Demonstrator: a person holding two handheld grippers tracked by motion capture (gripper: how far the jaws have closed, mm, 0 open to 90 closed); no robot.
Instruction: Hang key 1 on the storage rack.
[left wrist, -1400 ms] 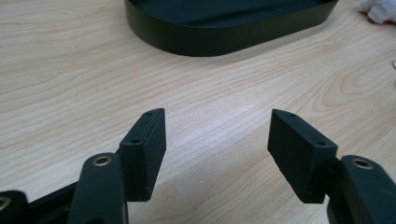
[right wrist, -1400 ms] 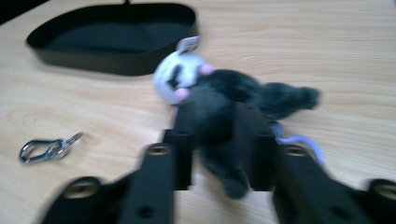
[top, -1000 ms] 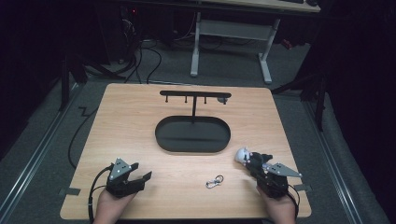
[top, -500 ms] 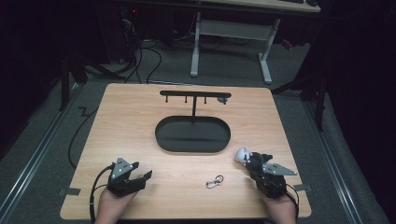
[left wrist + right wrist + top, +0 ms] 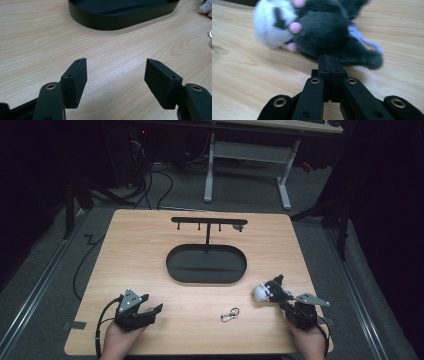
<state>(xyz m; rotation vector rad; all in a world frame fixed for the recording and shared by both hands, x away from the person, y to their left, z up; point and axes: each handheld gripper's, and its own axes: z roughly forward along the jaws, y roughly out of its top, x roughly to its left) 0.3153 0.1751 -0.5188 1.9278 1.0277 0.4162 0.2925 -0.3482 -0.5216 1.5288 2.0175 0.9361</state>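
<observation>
At the near left of the pale wood-grain surface [image 5: 150, 250] the left tongs [image 5: 148, 312] rest with jaws wide apart and nothing between them. Beyond them sits a matte black oval tray [image 5: 206, 265] with a hook stand [image 5: 208, 222]. A small metal clasp [image 5: 229, 314] lies between the hands. On the right, a fuzzy black-and-white plush toy [image 5: 317, 32] lies just ahead of the right tongs [image 5: 329, 61], whose jaws are pressed together; whether they pinch its fur I cannot tell.

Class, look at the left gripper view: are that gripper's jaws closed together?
No, the left gripper has its jaws spread wide apart, with bare table showing between them.
</observation>
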